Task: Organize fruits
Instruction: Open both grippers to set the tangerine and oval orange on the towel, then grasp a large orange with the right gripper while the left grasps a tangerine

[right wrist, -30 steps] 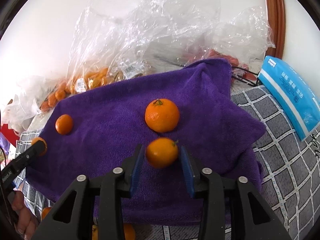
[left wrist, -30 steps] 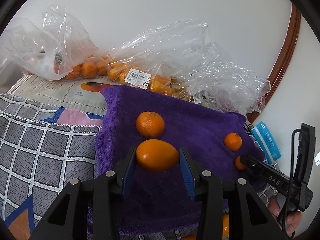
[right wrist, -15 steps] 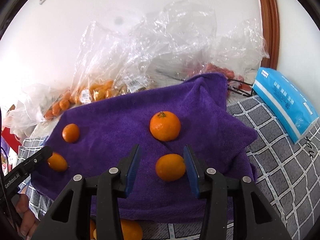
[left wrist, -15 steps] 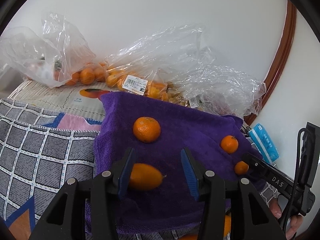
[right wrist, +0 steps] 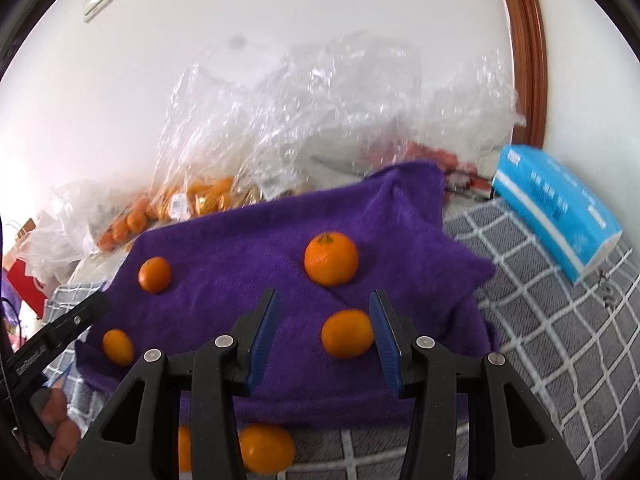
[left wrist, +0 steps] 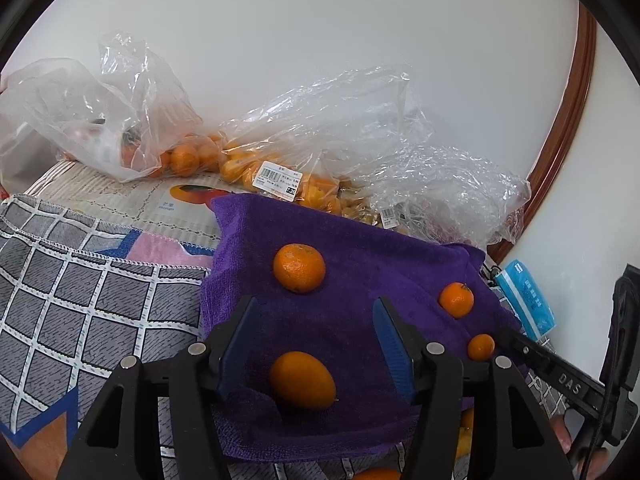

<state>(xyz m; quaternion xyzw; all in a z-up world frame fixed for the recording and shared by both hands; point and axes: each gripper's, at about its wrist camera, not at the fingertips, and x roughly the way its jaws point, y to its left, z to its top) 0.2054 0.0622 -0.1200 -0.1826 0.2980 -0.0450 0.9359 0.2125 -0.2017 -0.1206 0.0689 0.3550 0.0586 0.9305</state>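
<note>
A purple towel carries several orange fruits. An oval orange lies on it between the fingers of my left gripper. Those jaws are opening and neither pad touches the fruit. A round mandarin sits farther back, with two small ones to the right. In the right wrist view my right gripper stands open over the towel. A small orange rests on the cloth close beside its right pad, and a bigger mandarin lies beyond.
Clear plastic bags of oranges line the wall behind the towel. A blue tissue pack lies on the grey checked cloth to the right. More oranges sit below the towel's front edge. A wooden frame stands at the right.
Both grippers let go of their fruit: the oval orange and the small orange now lie on the towel. The left jaws widened a lot, the right a little, and both views pulled back.
</note>
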